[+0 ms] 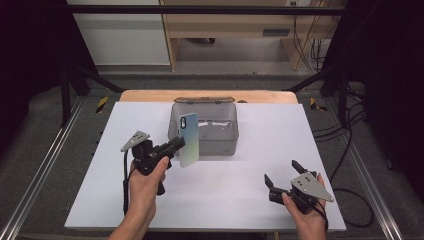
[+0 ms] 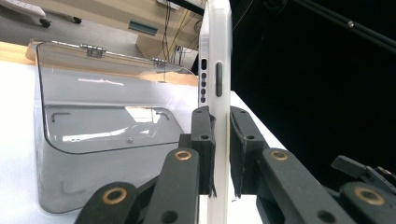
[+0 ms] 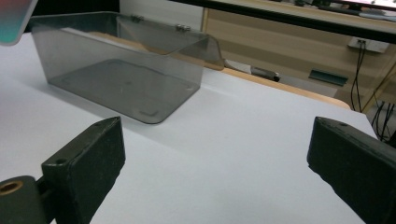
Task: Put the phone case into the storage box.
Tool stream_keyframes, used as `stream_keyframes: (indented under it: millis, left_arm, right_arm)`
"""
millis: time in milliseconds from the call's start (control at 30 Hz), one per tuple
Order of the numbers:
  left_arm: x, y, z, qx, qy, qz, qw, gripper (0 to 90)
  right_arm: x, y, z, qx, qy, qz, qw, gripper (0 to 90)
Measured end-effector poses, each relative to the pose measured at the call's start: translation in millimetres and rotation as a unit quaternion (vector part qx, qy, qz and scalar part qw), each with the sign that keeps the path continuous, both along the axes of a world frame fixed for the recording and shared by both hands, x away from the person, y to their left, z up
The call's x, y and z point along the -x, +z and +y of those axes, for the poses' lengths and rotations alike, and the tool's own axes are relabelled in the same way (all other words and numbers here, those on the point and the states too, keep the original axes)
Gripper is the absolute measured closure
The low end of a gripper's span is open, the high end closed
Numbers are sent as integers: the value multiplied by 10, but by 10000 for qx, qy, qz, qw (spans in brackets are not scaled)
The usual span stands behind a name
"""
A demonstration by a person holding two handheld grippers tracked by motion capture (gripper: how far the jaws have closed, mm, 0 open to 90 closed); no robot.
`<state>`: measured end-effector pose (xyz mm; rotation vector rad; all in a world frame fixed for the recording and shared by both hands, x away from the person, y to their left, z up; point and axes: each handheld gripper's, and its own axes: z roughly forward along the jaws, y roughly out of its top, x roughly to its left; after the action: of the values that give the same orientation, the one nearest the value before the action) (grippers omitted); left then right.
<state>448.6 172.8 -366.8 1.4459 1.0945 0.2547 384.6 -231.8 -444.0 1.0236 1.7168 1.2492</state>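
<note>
white table [image 1: 250,200]; phone [image 1: 188,140] upright in left claw [image 1: 176,145]

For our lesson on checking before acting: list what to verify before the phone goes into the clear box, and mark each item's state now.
1. Left gripper clamped on phone: ok.
2. Phone upright, held by its lower part: ok.
3. Box lid open: ok.
4. Box floor free of things: ok.
5. Right gripper open, apart from the box: ok.
6. Grip firm enough against slipping: cannot tell.
</note>
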Motion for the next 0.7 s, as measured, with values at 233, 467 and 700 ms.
stream_keyframes:
  millis: [233,467,700]
  left_arm:
    - [-54,91,-101,-195,6,85,9998,810]
    - [-220,250,-211,-509,30,151,9986,810]
    - [-386,317,-323,-591,58,348,9976,810]
  right_arm:
    - [-13,-43,-73,-99,-110,53,9999,49]
    - [9,-29,-119,-188,-228,-4,9996,48]
    - [43,-12,-95,-135,-238,-71,9996,49]
